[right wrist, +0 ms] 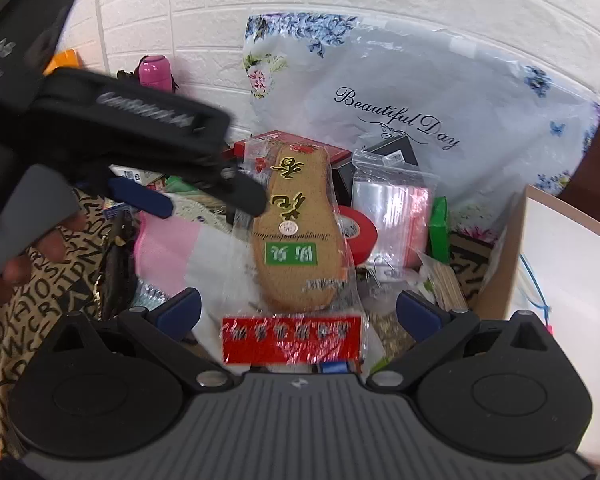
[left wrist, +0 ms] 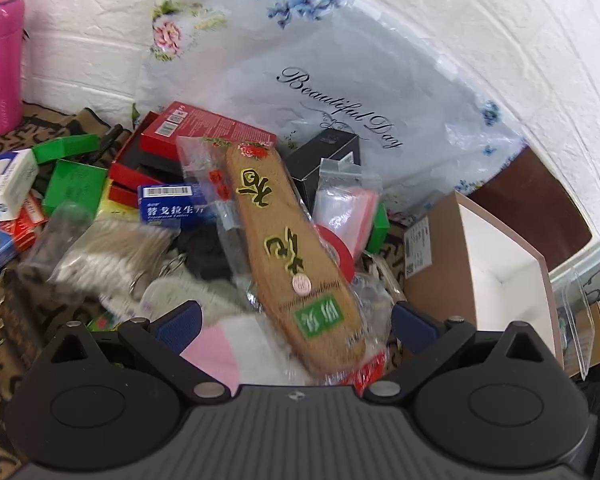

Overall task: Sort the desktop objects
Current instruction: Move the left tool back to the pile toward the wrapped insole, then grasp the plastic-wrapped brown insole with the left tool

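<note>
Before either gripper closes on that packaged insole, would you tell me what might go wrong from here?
1. The insole pack lies on a loose heap; lifting it may drag the red tape roll or zip bags along.
2. Its glossy wrapper may slip between the pads.
3. The left gripper and right gripper, both open, crowd the same pack and may collide.

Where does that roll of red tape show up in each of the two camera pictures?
Left wrist view: the red tape sits just right of centre, partly hidden behind the insole packet.
Right wrist view: the tape is right of centre, beside the insole.
Shared landmark: the flowery "Beautiful Day" bag behind.
</note>
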`<act>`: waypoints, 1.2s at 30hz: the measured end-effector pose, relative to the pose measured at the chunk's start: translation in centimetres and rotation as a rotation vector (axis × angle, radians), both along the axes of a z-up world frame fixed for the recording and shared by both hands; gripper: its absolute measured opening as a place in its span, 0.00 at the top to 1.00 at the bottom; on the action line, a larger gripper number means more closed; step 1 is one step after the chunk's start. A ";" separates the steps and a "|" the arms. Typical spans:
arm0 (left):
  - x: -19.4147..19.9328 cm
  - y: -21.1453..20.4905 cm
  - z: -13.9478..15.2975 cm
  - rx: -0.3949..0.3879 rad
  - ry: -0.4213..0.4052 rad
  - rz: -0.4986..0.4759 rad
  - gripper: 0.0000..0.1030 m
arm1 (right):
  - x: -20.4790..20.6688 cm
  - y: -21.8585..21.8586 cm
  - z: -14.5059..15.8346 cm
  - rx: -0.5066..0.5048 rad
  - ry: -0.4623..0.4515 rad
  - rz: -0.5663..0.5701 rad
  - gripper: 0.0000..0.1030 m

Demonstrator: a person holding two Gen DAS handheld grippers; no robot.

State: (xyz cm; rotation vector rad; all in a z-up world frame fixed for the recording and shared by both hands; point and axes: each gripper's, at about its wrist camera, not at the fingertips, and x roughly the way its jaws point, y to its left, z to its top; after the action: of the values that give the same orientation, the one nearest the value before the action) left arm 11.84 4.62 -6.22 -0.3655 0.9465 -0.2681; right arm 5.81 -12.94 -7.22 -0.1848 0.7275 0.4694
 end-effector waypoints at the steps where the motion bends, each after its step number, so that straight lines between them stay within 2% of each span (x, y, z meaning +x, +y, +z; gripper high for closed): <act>1: 0.6 -0.1 -0.3 -0.005 0.011 0.000 0.00 | 0.5 0.2 -0.2 0.000 0.002 0.002 0.02; 12: 5.0 -1.3 -3.7 -0.012 0.102 0.010 0.02 | 5.6 0.6 -2.8 0.040 0.076 -0.010 0.03; 14: 5.4 -1.2 -4.1 -0.017 0.116 0.010 0.05 | 6.1 0.6 -3.3 0.047 0.094 -0.013 0.09; 18: 6.0 -1.2 -4.4 -0.038 0.119 -0.002 0.10 | 6.8 0.9 -4.1 0.062 0.123 -0.017 0.12; 20: 6.3 -1.3 -4.7 -0.045 0.129 -0.008 0.21 | 6.9 1.0 -4.4 0.071 0.132 -0.011 0.19; 23: 6.6 -1.5 -5.1 -0.052 0.142 -0.011 0.27 | 7.0 1.3 -4.6 0.070 0.134 -0.009 0.21; 27: 6.9 -1.8 -5.3 -0.061 0.149 -0.015 0.29 | 7.3 1.2 -4.9 0.079 0.142 -0.012 0.23; 28: 6.9 -1.8 -5.3 -0.065 0.148 -0.016 0.32 | 7.4 1.3 -4.9 0.080 0.144 -0.012 0.24; 31: 6.8 -1.8 -5.3 -0.075 0.149 -0.009 0.34 | 7.3 1.4 -4.8 0.078 0.143 -0.004 0.33; 36: 6.6 -1.7 -5.1 -0.082 0.162 -0.003 0.35 | 7.0 1.4 -4.5 0.072 0.142 -0.003 0.34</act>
State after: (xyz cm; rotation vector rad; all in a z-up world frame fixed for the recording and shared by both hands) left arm 18.46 2.89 -11.34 -0.4666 1.0973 -0.2834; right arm 12.80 -11.53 -11.71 -0.0831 0.8486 0.5088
